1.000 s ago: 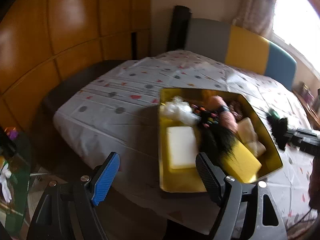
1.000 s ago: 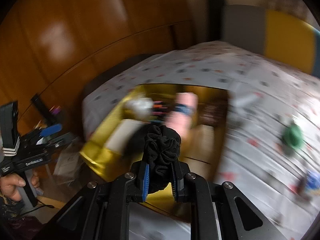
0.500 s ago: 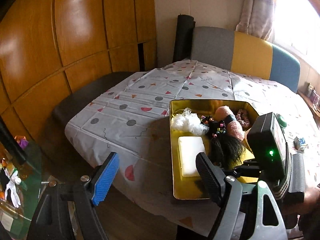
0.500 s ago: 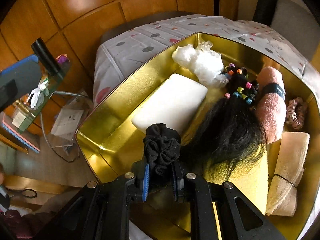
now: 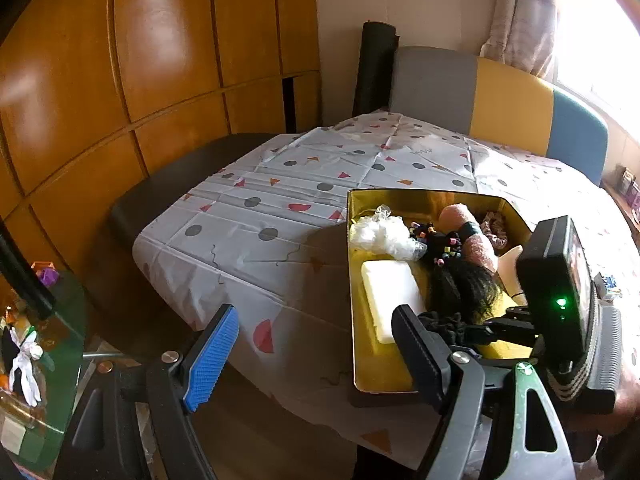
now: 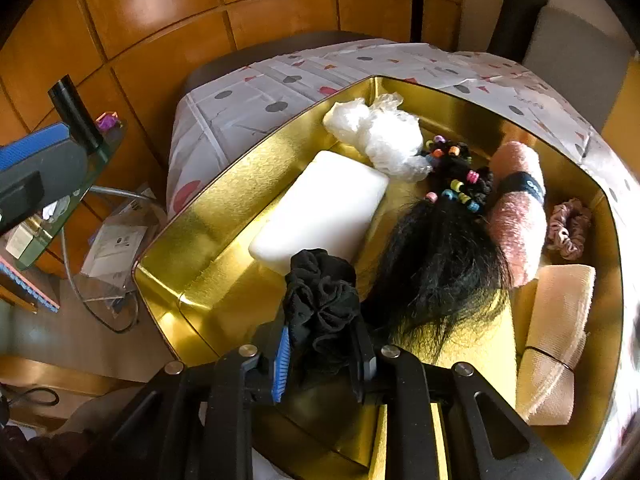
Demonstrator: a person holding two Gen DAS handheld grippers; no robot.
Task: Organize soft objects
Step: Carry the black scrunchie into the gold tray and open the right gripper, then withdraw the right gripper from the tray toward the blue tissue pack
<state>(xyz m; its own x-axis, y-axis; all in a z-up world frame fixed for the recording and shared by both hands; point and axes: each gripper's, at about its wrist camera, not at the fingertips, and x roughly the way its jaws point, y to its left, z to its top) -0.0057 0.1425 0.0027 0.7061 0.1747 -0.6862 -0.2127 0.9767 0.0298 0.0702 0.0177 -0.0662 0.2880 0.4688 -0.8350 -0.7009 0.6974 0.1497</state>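
Observation:
My right gripper point(image 6: 322, 360) hangs low over the near left corner of the gold tray point(image 6: 208, 216). A black scrunchie point(image 6: 320, 296) fills the gap between its pads, which still touch it while the jaws are opening. In the tray lie a white foam block point(image 6: 324, 208), a crumpled white plastic bag point(image 6: 380, 132), a black hairpiece with coloured beads point(image 6: 440, 264), a pink rolled towel point(image 6: 520, 216), a pink scrunchie point(image 6: 568, 228) and a beige bandage roll point(image 6: 556, 320). My left gripper point(image 5: 316, 360) stands open with nothing in it, off the table's near edge, left of the tray point(image 5: 362, 360).
The tray sits on a table under a spotted white cloth point(image 5: 280, 220). A glass side table point(image 5: 52, 320) with small items stands low on the left. A grey, yellow and blue bench back point(image 5: 500, 100) and wooden wall panels close off the far side.
The right gripper has swung in and sunk over the tray's near corner with the black scrunchie, and its jaws now stand wider. The left gripper has stayed put.

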